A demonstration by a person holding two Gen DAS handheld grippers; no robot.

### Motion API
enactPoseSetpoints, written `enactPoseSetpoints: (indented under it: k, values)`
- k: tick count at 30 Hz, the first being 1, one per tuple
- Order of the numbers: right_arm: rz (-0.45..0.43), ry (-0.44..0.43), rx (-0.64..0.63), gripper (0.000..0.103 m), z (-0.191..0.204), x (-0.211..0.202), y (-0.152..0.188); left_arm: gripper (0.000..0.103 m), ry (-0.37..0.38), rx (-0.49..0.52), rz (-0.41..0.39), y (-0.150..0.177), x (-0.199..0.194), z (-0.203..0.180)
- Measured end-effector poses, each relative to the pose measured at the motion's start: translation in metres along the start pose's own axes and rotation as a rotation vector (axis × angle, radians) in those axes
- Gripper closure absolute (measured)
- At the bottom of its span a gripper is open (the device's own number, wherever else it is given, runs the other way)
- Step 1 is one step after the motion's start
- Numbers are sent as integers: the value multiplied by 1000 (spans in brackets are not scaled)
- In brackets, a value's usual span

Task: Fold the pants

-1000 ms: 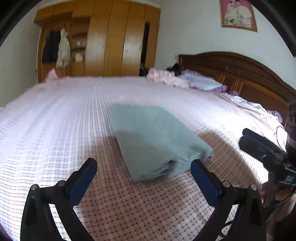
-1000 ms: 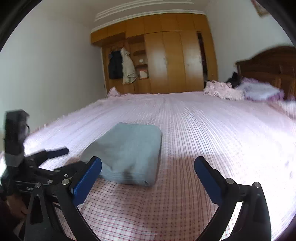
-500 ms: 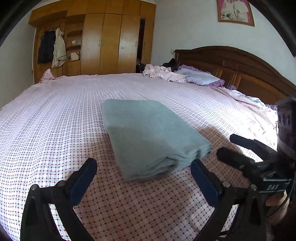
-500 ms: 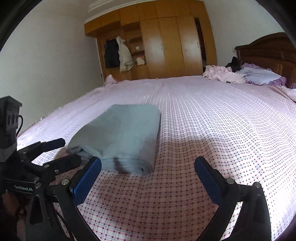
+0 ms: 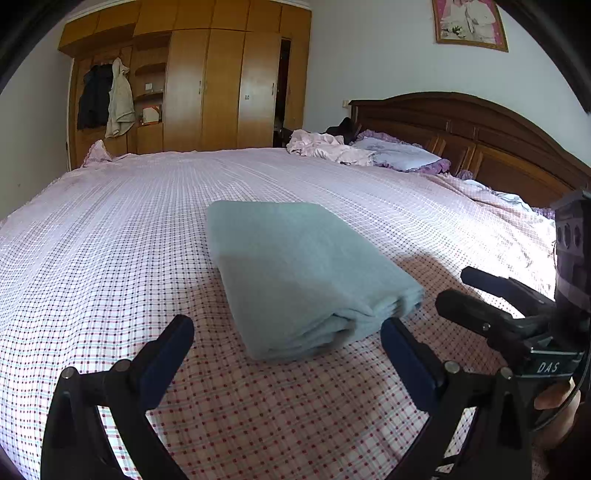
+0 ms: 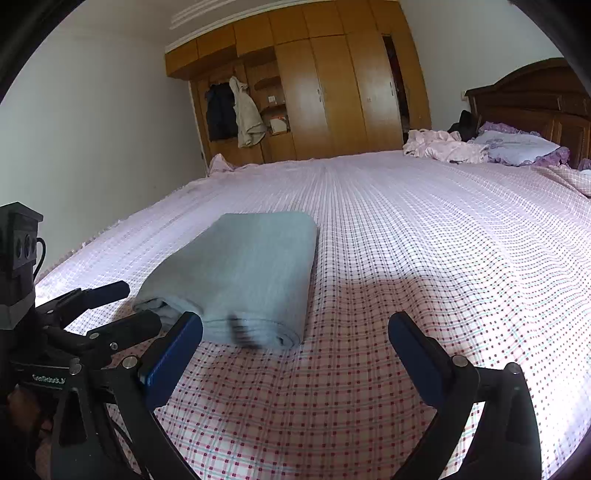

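Checked cloth: a pink-and-white checked bedspread point(image 5: 110, 258) covers the whole bed and fills most of both views; its near part lies in shadow, its far part in bright light.
Wardrobe: a tall wooden wardrobe point(image 5: 221, 81) stands against the far wall, with a dark garment and a pale jacket point(image 5: 120, 99) hanging at its left end.
Headboard: a dark carved wooden headboard point(image 5: 480, 140) runs along the right side of the bed.
Bedding heap: a crumpled pink garment point(image 5: 325, 147) and a lilac frilled pillow point(image 5: 399, 155) lie at the head end, well apart from the folded item.
Pants: the pale blue-grey pants point(image 5: 295, 273) lie folded into a thick rectangle on the bedspread, near the middle of the near edge, with stacked layers showing at the end that faces the cameras point(image 6: 240, 273).
Left gripper: the left gripper point(image 5: 288, 354) hovers just short of the pants' near end, its blue-padded jaws spread wide and holding nothing; in the right wrist view it sits at the left edge point(image 6: 122, 306), just beside the pants' near corner.
Right gripper: the right gripper point(image 6: 295, 343) has its jaws wide apart and empty, pointing at bare bedspread to the right of the pants; the left wrist view shows it at the right edge point(image 5: 465, 291), beside the pants.
Picture: a framed picture point(image 5: 469, 22) hangs on the wall above the headboard.
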State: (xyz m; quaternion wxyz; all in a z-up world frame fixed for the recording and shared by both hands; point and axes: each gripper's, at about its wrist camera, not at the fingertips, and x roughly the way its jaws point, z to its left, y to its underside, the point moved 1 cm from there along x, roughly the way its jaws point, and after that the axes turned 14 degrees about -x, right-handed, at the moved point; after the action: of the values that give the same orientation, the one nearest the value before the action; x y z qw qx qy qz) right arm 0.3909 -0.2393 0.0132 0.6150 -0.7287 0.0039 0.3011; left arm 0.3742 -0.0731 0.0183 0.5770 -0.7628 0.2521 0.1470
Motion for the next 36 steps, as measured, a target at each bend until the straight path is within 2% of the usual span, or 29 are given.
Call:
enactPoseSetpoints:
  k: [36]
  values:
    - [1,8,-29,5,10,-2,0,0,0,7,9,2,3,5]
